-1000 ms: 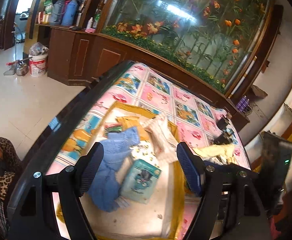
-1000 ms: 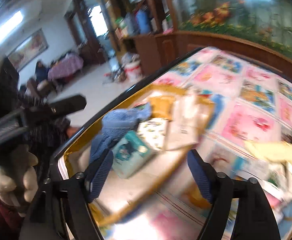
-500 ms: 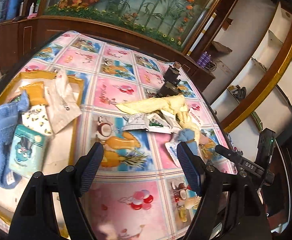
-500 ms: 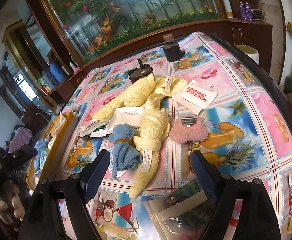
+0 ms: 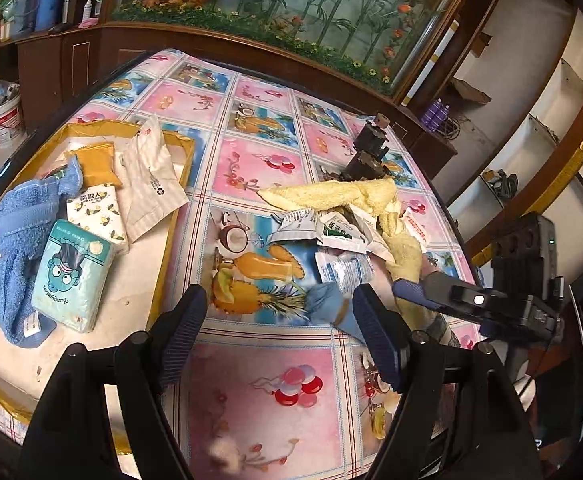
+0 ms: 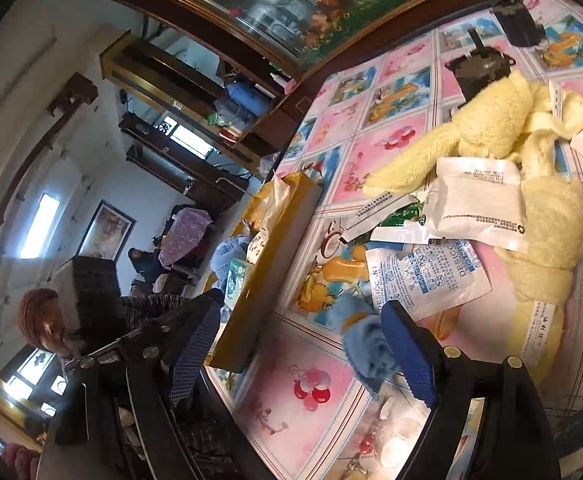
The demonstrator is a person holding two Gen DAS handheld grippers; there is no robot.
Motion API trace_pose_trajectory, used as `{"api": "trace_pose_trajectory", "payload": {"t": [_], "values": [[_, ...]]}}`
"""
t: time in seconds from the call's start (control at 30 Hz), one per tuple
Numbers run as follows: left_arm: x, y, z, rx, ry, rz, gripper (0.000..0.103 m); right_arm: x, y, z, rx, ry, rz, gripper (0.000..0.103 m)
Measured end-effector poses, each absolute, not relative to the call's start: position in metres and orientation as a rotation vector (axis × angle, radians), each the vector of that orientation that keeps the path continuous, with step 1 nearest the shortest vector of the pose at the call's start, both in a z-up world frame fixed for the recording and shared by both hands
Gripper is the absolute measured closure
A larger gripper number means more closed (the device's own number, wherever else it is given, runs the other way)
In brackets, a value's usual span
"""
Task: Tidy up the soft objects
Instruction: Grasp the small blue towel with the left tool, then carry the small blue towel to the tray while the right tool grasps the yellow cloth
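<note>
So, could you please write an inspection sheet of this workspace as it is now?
Surface: table under a fruit-print cloth.
Job's things: tray holds blue towel, two tissue packs, an orange pack and a white pouch; yellow towel, small blue cloth and sachets lie outside it.
Clutter: dark device behind the yellow towel.
Grippers: left hand-held gripper open, empty; right hand-held gripper open by the small blue cloth.
Cables: nothing seen.
Surroundings: aquarium, wooden cabinets.

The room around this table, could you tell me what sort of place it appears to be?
Most likely a lived-in home, perhaps a living or dining room. A large planted aquarium sits in a dark wooden cabinet, the table wears a cartoon-print oilcloth, and a framed picture hangs on the far wall.
</note>
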State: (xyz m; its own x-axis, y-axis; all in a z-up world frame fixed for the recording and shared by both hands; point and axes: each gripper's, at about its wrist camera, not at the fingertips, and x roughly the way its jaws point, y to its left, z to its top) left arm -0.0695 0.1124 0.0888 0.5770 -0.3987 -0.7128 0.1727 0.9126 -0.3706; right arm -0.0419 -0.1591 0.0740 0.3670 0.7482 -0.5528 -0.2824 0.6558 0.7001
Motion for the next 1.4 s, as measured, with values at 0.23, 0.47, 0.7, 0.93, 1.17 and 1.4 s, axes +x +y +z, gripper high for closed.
{"api": "trace_pose_trajectory", "payload": {"t": [0.23, 0.47, 0.7, 0.93, 1.17, 1.4], "values": [[-0.064, 0.063, 0.055, -0.189, 0.986, -0.448, 0.028, -0.063, -0.197, 0.079, 0.440, 0.946, 0.473, 0.017], [-0.077, 0.022, 0.029, 0.090, 0.983, -0.427, 0.028, -0.077, -0.223, 0.079, 0.390, 0.920, 0.327, 0.017], [-0.089, 0.009, 0.021, 0.165, 0.978, -0.529, 0.038, -0.071, -0.230, 0.079, 0.308, 0.916, 0.231, 0.017], [-0.089, 0.027, 0.026, 0.089, 0.984, -0.508, 0.054, -0.071, -0.191, 0.102, 0.211, 0.877, 0.272, 0.017], [-0.088, 0.040, 0.036, 0.159, 0.926, -0.326, 0.053, -0.116, -0.122, 0.176, 0.138, 0.696, 0.498, 0.011], [-0.089, 0.042, 0.038, 0.185, 0.899, -0.294, 0.053, -0.130, -0.065, 0.184, -0.037, 0.689, 0.572, 0.009]]}}
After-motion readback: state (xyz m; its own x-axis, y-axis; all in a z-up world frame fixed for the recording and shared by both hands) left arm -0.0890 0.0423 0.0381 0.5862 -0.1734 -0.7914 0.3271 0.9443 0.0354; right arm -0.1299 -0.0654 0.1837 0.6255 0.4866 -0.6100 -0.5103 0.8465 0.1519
